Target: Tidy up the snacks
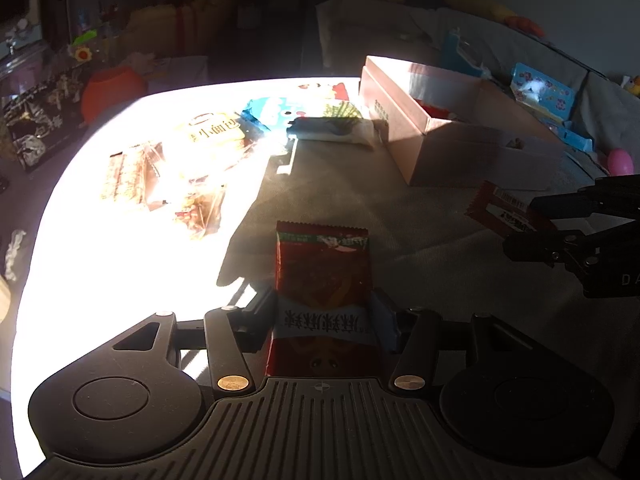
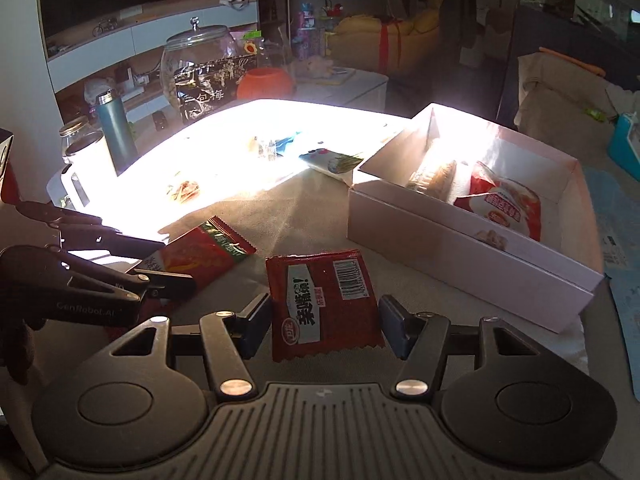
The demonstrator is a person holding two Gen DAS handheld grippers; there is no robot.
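My left gripper (image 1: 325, 312) is shut on a red snack packet with a green top (image 1: 322, 280), seen from the side in the right wrist view (image 2: 200, 254). My right gripper (image 2: 325, 322) is shut on a red packet with a barcode (image 2: 324, 302), which shows at the right edge of the left wrist view (image 1: 502, 210). An open pink-white box (image 2: 472, 256) lies ahead to the right, holding a red-white snack bag (image 2: 504, 204) and a biscuit pack (image 2: 434, 176). Several loose snacks (image 1: 192, 168) lie in glaring sunlight on the table.
A blue-white snack pack (image 1: 272, 114) and a white wipes pack (image 1: 336, 130) lie near the box's left end (image 1: 400, 128). A glass jar (image 2: 204, 64), an orange bowl (image 2: 264, 82), a dark bottle (image 2: 114, 132) and a white kettle (image 2: 80, 168) stand at the table's far left.
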